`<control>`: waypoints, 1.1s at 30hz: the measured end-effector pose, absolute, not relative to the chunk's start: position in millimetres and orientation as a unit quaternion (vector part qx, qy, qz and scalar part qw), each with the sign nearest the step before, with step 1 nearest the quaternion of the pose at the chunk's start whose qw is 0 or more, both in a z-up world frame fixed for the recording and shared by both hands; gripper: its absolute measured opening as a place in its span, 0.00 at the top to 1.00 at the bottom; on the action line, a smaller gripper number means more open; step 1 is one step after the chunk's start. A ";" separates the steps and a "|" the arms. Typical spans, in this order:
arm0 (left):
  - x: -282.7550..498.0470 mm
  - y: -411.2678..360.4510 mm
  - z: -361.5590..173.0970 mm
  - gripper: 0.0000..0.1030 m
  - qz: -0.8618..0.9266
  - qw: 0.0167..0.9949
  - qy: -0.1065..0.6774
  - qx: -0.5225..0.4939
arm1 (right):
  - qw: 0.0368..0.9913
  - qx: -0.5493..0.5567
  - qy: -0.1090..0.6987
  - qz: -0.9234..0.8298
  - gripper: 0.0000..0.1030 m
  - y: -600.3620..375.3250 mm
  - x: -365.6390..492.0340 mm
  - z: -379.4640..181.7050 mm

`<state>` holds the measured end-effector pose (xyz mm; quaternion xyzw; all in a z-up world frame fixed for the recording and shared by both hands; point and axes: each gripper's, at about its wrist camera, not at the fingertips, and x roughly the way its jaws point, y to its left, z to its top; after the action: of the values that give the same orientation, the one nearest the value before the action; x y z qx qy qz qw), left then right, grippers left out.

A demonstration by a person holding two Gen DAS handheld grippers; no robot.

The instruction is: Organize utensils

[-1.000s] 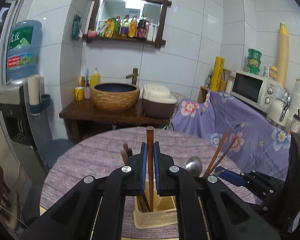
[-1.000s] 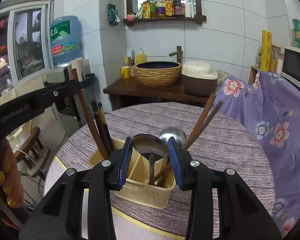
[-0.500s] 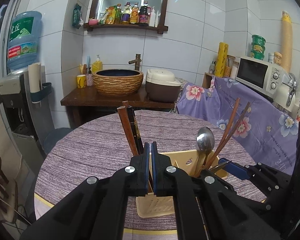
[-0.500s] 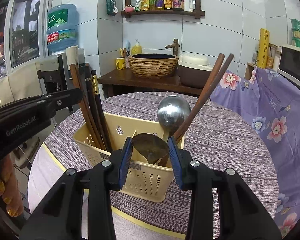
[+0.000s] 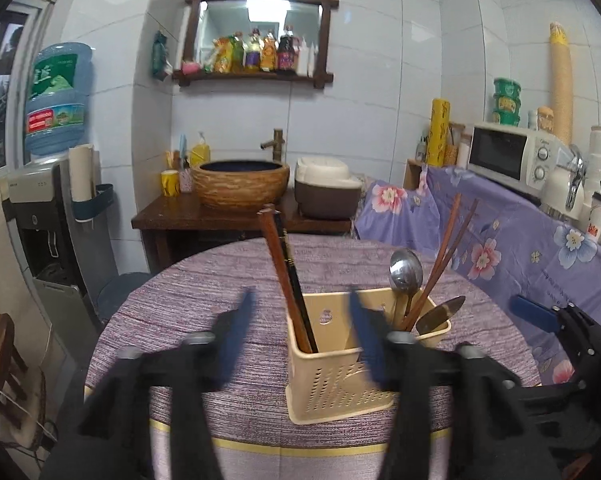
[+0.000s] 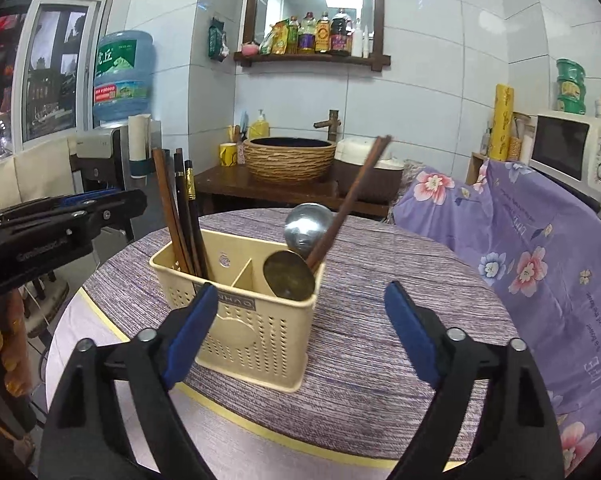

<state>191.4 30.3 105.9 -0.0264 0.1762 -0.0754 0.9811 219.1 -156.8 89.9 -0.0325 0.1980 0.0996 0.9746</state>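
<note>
A cream perforated utensil holder point(image 5: 340, 376) point(image 6: 244, 320) stands on the round purple table. Dark chopsticks point(image 5: 286, 280) point(image 6: 180, 212) stand in its left compartment. A steel spoon point(image 5: 405, 270) point(image 6: 307, 227), a brass-coloured spoon point(image 6: 289, 275) and brown chopsticks point(image 5: 444, 252) point(image 6: 352, 196) stand in the right one. My left gripper point(image 5: 300, 332) is open and empty just before the holder, blurred. My right gripper point(image 6: 300, 328) is open and empty before the holder.
The round table point(image 6: 380, 320) has a yellow-banded front edge. Behind it are a dark wooden stand with a woven basin point(image 5: 240, 182) and a rice cooker point(image 5: 326, 192). A purple floral cloth point(image 6: 540, 248) with a microwave point(image 5: 508, 154) is at right, a water dispenser point(image 5: 56, 200) at left.
Both grippers have opened and drawn back from the holder. The left let go of a dark chopstick, the right of the brass-coloured spoon; both now stand in the holder.
</note>
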 end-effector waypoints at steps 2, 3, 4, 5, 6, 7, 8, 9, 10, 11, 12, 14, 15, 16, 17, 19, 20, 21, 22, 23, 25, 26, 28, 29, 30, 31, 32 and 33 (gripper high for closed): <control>172.9 37.4 102.9 0.14 -0.071 0.986 0.145 -0.038 | 0.978 -0.020 0.186 0.090 0.06 -169.9 202.8 87.2; 160.7 40.5 99.0 0.08 -0.077 0.988 0.128 -0.041 | 0.980 -0.015 0.180 0.088 0.06 -174.5 195.3 84.9; 148.3 42.3 94.2 0.05 -0.083 0.989 0.113 -0.040 | 0.981 -0.008 0.174 0.084 0.06 -180.4 185.2 80.7; 138.6 42.6 90.3 0.05 -0.087 0.990 0.101 -0.037 | 0.982 -0.005 0.170 0.080 0.06 -184.2 178.2 77.1; 125.9 42.0 84.3 0.05 -0.088 0.992 0.090 -0.031 | 0.984 -0.002 0.165 0.074 0.06 -187.2 168.3 71.8; 114.6 40.3 78.3 0.05 -0.086 0.993 0.081 -0.026 | 0.986 0.001 0.156 0.066 0.06 -189.1 155.5 63.9; 103.9 38.4 72.0 0.05 -0.085 0.993 0.074 -0.021 | 0.986 0.002 0.151 0.065 0.06 -189.7 145.4 57.0; 91.6 36.0 64.2 0.05 -0.081 0.994 0.070 -0.016 | 0.987 0.001 0.148 0.067 0.06 -189.0 134.2 48.2; 80.9 33.9 57.2 0.05 -0.076 0.995 0.067 -0.014 | 0.987 0.001 0.148 0.066 0.06 -187.5 122.9 38.5; 73.0 32.8 52.2 0.05 -0.072 0.995 0.065 -0.014 | 0.986 0.002 0.150 0.066 0.06 -185.8 114.0 30.1; 62.5 31.4 45.4 0.05 -0.067 0.996 0.062 -0.019 | 0.986 0.003 0.154 0.066 0.06 -184.6 105.2 22.4; 44.4 28.4 33.8 0.05 -0.058 0.996 0.064 -0.026 | 0.985 0.006 0.160 0.064 0.06 -182.8 85.5 7.1; 38.0 27.1 30.5 0.05 -0.056 0.996 0.067 -0.025 | 0.984 0.007 0.162 0.067 0.06 -182.0 75.9 0.9; 31.2 27.1 26.2 0.05 -0.051 0.996 0.070 -0.023 | 0.984 0.005 0.164 0.071 0.06 -181.3 67.5 -4.4; 24.4 26.0 22.8 0.05 -0.045 0.996 0.072 -0.021 | 0.983 0.000 0.166 0.074 0.06 -180.4 56.4 -10.0; 9.4 24.5 17.2 0.05 -0.036 0.996 0.074 -0.018 | 0.985 -0.009 0.157 0.076 0.06 -180.2 34.6 -16.0; 3.2 24.8 15.2 0.05 -0.035 0.996 0.074 -0.018 | 0.986 -0.013 0.151 0.075 0.06 -180.0 24.4 -18.8; -4.5 24.9 12.2 0.05 -0.035 0.996 0.076 -0.021 | 0.986 -0.016 0.146 0.075 0.06 -179.9 13.7 -20.5; -9.7 26.3 9.5 0.05 -0.035 0.996 0.078 -0.024 | 0.987 -0.017 0.141 0.078 0.06 -180.5 2.9 -21.6; -15.4 26.7 7.0 0.05 -0.035 0.996 0.080 -0.028 | 0.987 -0.015 0.139 0.081 0.06 -180.7 -3.2 -21.5; -23.1 27.7 2.7 0.05 -0.034 0.995 0.089 -0.036 | 0.987 -0.015 0.134 0.083 0.06 -180.9 -13.9 -21.1; -26.0 27.7 2.1 0.05 -0.033 0.994 0.092 -0.037 | 0.987 -0.016 0.134 0.084 0.06 -180.8 -15.4 -19.9; -31.6 27.7 3.3 0.05 -0.027 0.995 0.086 -0.033 | 0.988 -0.015 0.127 0.087 0.06 -180.4 -17.9 -17.7; -34.5 27.6 3.2 0.05 -0.026 0.996 0.082 -0.030 | 0.988 -0.014 0.125 0.087 0.06 -179.8 -16.9 -15.8; -35.0 27.0 4.9 0.05 -0.025 0.996 0.078 -0.026 | 0.988 -0.013 0.126 0.088 0.06 -179.6 -17.1 -15.7; -35.9 26.2 5.0 0.05 -0.025 0.997 0.075 -0.024 | 0.987 -0.012 0.129 0.091 0.06 -179.3 -16.9 -15.6; -34.5 26.3 6.3 0.05 -0.024 0.997 0.074 -0.023 | 0.987 -0.012 0.130 0.092 0.06 -178.7 -15.4 -14.6; -35.5 26.8 4.6 0.05 -0.025 0.997 0.074 -0.024 | 0.987 -0.013 0.130 0.092 0.06 -178.6 -15.8 -14.7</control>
<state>-35.5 26.8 4.6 -0.0239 0.0739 -0.0250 0.9967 -15.8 -178.6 -14.7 -0.0126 0.1304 0.0919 0.9871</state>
